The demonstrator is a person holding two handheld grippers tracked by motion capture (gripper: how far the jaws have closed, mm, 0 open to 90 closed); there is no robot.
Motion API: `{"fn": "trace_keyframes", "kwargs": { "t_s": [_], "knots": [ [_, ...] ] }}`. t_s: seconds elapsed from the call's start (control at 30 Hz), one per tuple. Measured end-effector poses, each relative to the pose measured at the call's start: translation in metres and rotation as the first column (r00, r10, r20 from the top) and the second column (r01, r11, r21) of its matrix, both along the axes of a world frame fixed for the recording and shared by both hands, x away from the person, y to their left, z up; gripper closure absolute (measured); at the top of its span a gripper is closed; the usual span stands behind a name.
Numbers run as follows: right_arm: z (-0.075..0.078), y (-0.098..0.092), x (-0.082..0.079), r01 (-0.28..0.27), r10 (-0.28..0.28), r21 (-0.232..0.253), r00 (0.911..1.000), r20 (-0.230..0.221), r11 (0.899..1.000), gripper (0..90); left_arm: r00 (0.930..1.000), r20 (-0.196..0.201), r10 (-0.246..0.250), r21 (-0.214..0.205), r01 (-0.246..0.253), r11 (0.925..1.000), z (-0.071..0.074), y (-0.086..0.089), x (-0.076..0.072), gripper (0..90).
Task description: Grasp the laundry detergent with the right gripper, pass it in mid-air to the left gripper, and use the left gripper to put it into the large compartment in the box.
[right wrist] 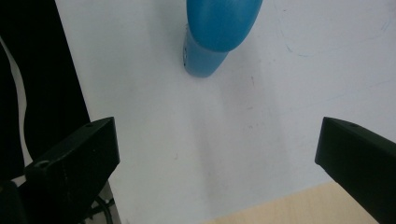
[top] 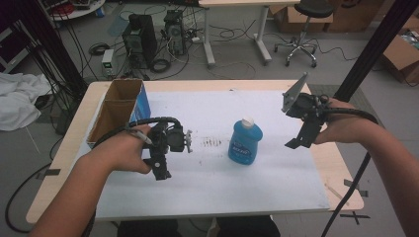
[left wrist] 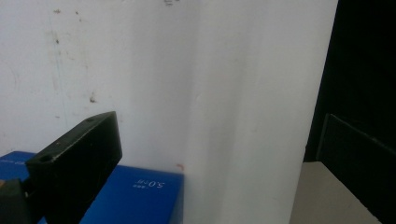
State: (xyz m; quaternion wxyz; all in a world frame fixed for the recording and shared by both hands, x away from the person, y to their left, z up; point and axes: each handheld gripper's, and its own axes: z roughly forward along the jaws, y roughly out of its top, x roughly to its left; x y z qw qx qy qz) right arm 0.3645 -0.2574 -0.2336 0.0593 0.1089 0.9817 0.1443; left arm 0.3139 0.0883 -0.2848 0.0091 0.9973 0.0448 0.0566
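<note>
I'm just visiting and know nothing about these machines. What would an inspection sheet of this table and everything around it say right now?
Surface: white sheet on a wooden table, with dark smudges near the middle.
Job's things: blue bottle with a white cap, upright at the centre, untouched.
Clutter: open cardboard box with a blue side at the left edge, apparently empty.
Grippers: left tool hand-held beside the box, jaws apart; right tool hand-held right of the bottle, jaws wide apart and empty.
Cables: a black cable trails from each tool; loose cables lie on the floor behind.
Surroundings: computer towers, a stool, cardboard boxes and white cloth on the floor.
</note>
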Motion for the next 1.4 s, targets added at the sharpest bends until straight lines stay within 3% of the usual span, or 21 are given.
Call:
{"fn": "trace_keyframes", "kwargs": {
  "t_s": [0.2,0.37,0.47,0.6,0.77,1.0,1.2,1.23,1.33,1.4],
  "knots": [
    [-0.016,-0.008,0.001,0.026,-0.026,0.078,0.9997,0.003,0.997,0.0,1.0,0.001,0.0,-0.003,0.0,1.0,0.0,0.003,-0.001,0.5],
    [-0.035,-0.018,0.004,0.036,-0.04,0.189,0.999,0.019,0.981,0.0,1.0,0.004,0.005,-0.008,-0.005,1.0,0.001,0.007,-0.002,0.4],
    [-0.046,-0.023,0.005,0.037,-0.045,0.254,0.9987,0.024,0.966,0.0,1.0,0.003,0.005,-0.007,-0.005,1.0,0.0,0.008,-0.002,0.4],
    [-0.063,-0.027,0.006,0.038,-0.046,0.343,0.9988,0.015,0.939,0.0,1.0,0.002,0.001,-0.009,-0.001,1.0,0.0,0.007,-0.002,0.4],
    [-0.083,-0.027,0.009,0.051,-0.055,0.38,0.9985,0.001,0.923,0.0,1.0,0.0,0.0,-0.012,0.0,0.9999,-0.001,0.008,-0.002,0.3],
    [-0.105,-0.026,0.011,0.064,-0.07,0.446,0.9976,-0.004,0.893,0.0,1.0,0.0,0.003,-0.013,-0.003,0.9999,-0.001,0.011,-0.001,0.3],
    [-0.12,-0.025,0.012,0.075,-0.091,0.502,0.9958,0.008,0.862,0.0,1.0,0.003,0.001,-0.019,-0.001,0.9998,-0.001,0.01,-0.001,0.3],
    [-0.123,-0.025,0.011,0.075,-0.096,0.52,0.9953,0.014,0.851,0.0,1.0,0.002,0.001,-0.021,-0.001,0.9998,-0.002,0.01,-0.001,0.3],
    [-0.129,-0.022,0.012,0.079,-0.106,0.546,0.9942,0.018,0.834,0.0,1.0,-0.001,-0.001,-0.021,0.001,0.9998,-0.003,0.01,-0.001,0.4],
    [-0.133,-0.019,0.012,0.081,-0.109,0.556,0.9939,0.018,0.828,0.0,1.0,0.0,-0.001,-0.021,0.001,0.9998,-0.003,0.01,-0.002,0.3]
  ]
}}
